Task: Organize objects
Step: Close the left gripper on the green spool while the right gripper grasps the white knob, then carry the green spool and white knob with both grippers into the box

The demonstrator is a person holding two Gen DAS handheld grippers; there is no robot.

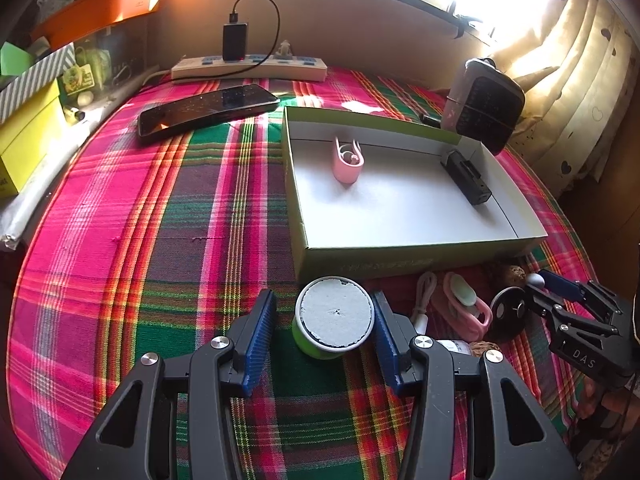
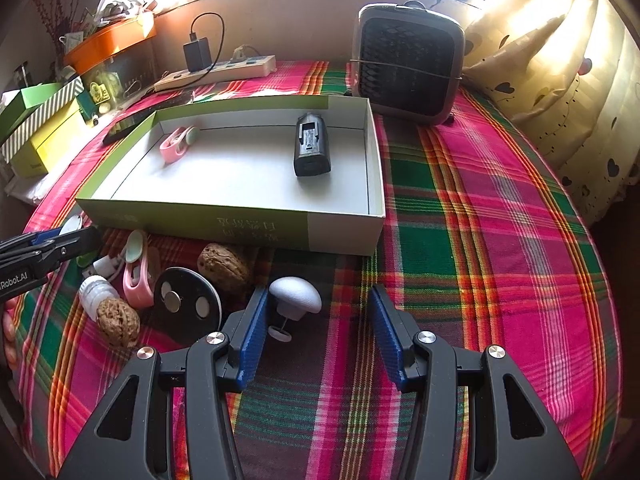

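A green-and-white box (image 1: 400,258) (image 2: 344,232) lies on the plaid cloth; inside are a pink clip (image 1: 349,160) (image 2: 176,145) and a black block (image 1: 466,176) (image 2: 311,148). My left gripper (image 1: 324,320) is open around a green spool with a grey top (image 1: 335,312); its right pad is close to the spool. My right gripper (image 2: 316,320) is open; a white mushroom-shaped knob (image 2: 295,295) lies beside its left finger. In front of the box lie two walnuts (image 2: 224,266) (image 2: 118,322), a black disc (image 2: 187,304), a second pink clip (image 2: 138,276) and a white cable (image 1: 424,300).
A phone (image 1: 208,110) and a power strip with charger (image 1: 250,66) lie at the back left. A small fan (image 2: 408,60) stands behind the box. Stacked boxes (image 1: 28,120) line the left edge; curtain on the right.
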